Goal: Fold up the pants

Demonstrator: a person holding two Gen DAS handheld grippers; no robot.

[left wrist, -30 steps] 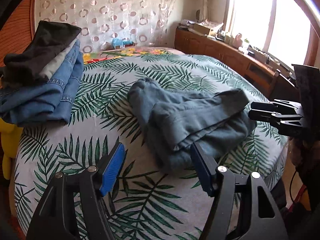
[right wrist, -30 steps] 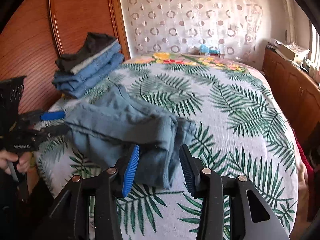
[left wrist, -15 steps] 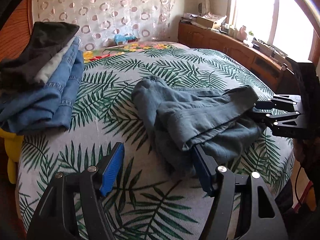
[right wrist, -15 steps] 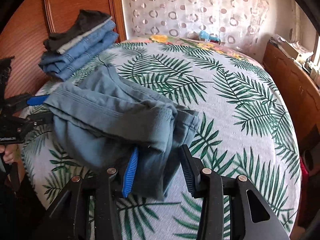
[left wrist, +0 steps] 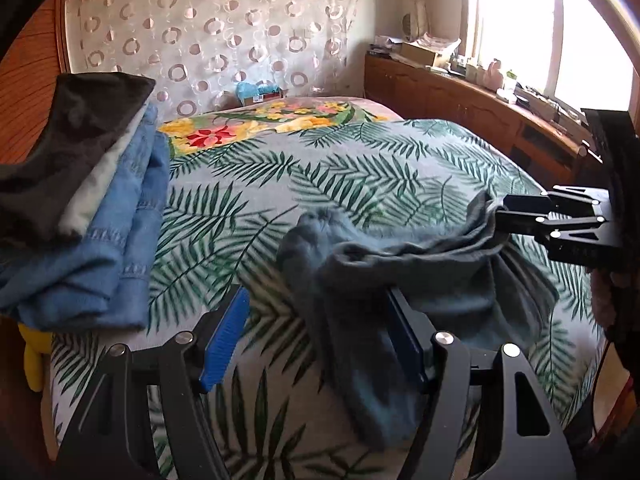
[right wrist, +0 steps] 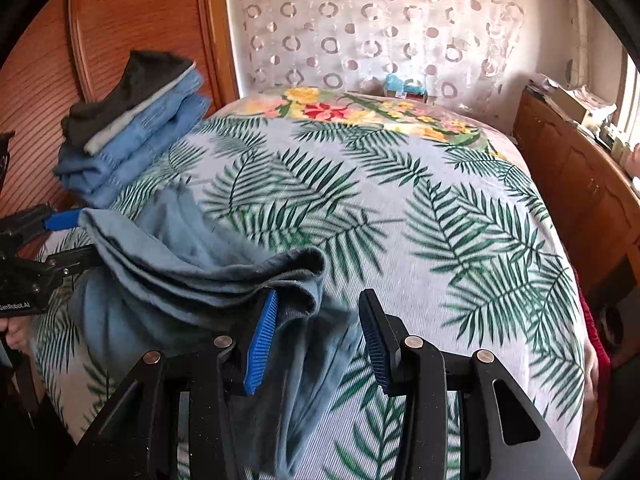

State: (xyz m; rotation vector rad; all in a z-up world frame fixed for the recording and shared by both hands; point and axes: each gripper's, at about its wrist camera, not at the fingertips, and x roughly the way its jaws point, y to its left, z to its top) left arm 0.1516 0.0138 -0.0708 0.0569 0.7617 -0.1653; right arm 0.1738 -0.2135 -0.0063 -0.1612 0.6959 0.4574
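Note:
Grey-blue pants [left wrist: 416, 280] lie bunched at the near edge of the bed, also in the right wrist view [right wrist: 192, 264]. My left gripper [left wrist: 316, 340] is open; one end of the pants drapes over its right finger [left wrist: 404, 340]. My right gripper [right wrist: 316, 340] is open; the other end of the pants hangs over its left finger [right wrist: 262, 344]. The right gripper also shows in the left wrist view [left wrist: 504, 216], at the pants' far end, and the left gripper in the right wrist view [right wrist: 70, 240].
A palm-leaf bedspread [left wrist: 280, 184] covers the bed. A stack of folded jeans and dark clothes [left wrist: 80, 200] sits at the left edge by the wooden headboard [right wrist: 120, 20]. A wooden cabinet [left wrist: 460, 96] runs along the right under the window.
Both grippers have moved in under the ends of the pants and raised them, so the pants are stretched between them and pulled toward the near edge of the bed.

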